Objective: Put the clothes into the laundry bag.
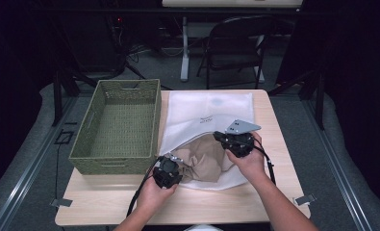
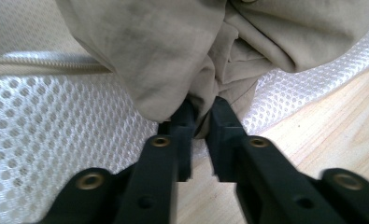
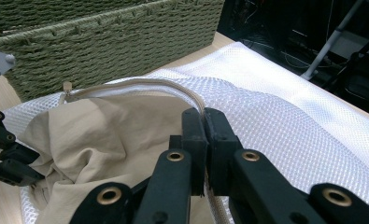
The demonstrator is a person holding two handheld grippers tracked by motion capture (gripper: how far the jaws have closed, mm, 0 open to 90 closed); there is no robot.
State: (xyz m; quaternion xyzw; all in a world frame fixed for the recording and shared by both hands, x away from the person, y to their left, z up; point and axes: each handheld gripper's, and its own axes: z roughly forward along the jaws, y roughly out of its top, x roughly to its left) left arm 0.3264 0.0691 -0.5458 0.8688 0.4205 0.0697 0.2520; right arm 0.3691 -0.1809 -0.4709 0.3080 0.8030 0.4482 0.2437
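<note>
Jaws of my left gripper (image 2: 202,114) pinch the crumpled beige cloth garment (image 2: 182,51); my right gripper (image 3: 203,120) clamps the white mesh laundry bag's (image 3: 285,121) zipper edge. I should lift that edge while moving the cloth slowly.

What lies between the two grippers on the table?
In the high view, the bunched beige garment lies between the left gripper and right gripper.

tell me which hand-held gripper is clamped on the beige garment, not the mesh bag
The left hand-held gripper: it pinches a fold of the beige garment. The right hand-held gripper grips the mesh bag's zipper edge.
</note>
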